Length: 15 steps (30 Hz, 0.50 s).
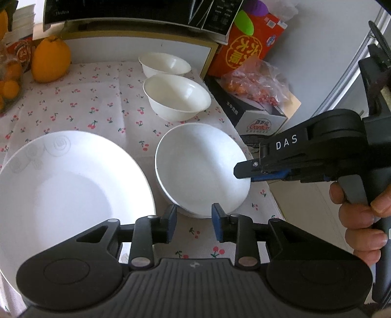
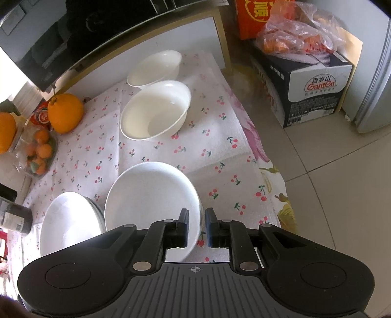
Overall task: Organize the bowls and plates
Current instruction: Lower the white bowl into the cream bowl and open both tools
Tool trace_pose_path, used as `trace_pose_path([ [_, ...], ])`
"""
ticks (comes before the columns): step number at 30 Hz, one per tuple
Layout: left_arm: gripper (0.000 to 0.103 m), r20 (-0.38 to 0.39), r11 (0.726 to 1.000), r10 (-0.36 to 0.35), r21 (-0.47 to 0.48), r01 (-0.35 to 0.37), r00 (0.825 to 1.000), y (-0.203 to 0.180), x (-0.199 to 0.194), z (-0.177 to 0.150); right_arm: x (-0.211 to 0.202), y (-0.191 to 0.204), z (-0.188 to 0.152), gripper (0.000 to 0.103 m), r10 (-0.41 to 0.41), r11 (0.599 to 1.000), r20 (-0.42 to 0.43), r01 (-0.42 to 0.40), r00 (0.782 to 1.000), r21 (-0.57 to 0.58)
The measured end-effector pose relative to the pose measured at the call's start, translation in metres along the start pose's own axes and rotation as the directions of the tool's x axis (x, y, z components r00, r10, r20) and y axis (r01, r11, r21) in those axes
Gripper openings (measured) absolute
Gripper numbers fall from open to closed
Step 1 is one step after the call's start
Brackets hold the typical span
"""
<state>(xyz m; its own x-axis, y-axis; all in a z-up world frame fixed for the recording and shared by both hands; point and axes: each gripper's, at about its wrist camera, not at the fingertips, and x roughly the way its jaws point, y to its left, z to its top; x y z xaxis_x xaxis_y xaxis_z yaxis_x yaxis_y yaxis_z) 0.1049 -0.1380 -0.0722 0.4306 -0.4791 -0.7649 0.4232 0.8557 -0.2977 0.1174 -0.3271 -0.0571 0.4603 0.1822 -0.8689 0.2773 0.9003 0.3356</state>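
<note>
A small white plate (image 1: 195, 166) (image 2: 151, 195) lies on the cherry-print cloth near the table's right edge. My right gripper (image 2: 197, 227) (image 1: 246, 175) stands astride its right rim, one finger over the plate and one outside. A slim gap shows at the pads, so it is open. My left gripper (image 1: 194, 226) is open just short of the plate's near rim, with nothing between its fingers. A large white plate (image 1: 73, 190) (image 2: 68, 225) sits to the left. Two white bowls (image 1: 178, 95) (image 1: 163, 63) stand behind, one in front of the other.
A microwave (image 1: 122, 12) stands along the back, with a big orange fruit (image 1: 50, 58) and small oranges (image 2: 39, 149) to the left. Off the right table edge (image 1: 268, 195) are a dark carton (image 2: 305, 80), a bag of fruit (image 1: 256, 85) and a red box (image 1: 246, 46). A hand (image 1: 361, 215) holds the right gripper.
</note>
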Motion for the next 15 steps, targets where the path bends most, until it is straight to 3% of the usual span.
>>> trace_pose_path([
  [3,0.035,0.008,1.000,0.008,0.012,-0.008,1.000,0.0001,-0.0015,0.0006,-0.0006,-0.0022,0.0014,0.024,0.005,1.000,0.004,-0.005,1.000,0.010],
  [9,0.046,-0.001,1.000,-0.006,0.020,0.006,1.000,0.0002,-0.0018,0.0010,-0.0030,-0.0063,0.0032,0.040,0.007,1.000,0.012,-0.007,1.000,0.029],
  [15,0.066,0.000,0.998,-0.023,0.062,0.023,1.000,-0.0085,-0.0011,0.0024,-0.0080,-0.0083,0.0054,0.065,0.009,0.999,0.034,-0.010,0.999,0.035],
])
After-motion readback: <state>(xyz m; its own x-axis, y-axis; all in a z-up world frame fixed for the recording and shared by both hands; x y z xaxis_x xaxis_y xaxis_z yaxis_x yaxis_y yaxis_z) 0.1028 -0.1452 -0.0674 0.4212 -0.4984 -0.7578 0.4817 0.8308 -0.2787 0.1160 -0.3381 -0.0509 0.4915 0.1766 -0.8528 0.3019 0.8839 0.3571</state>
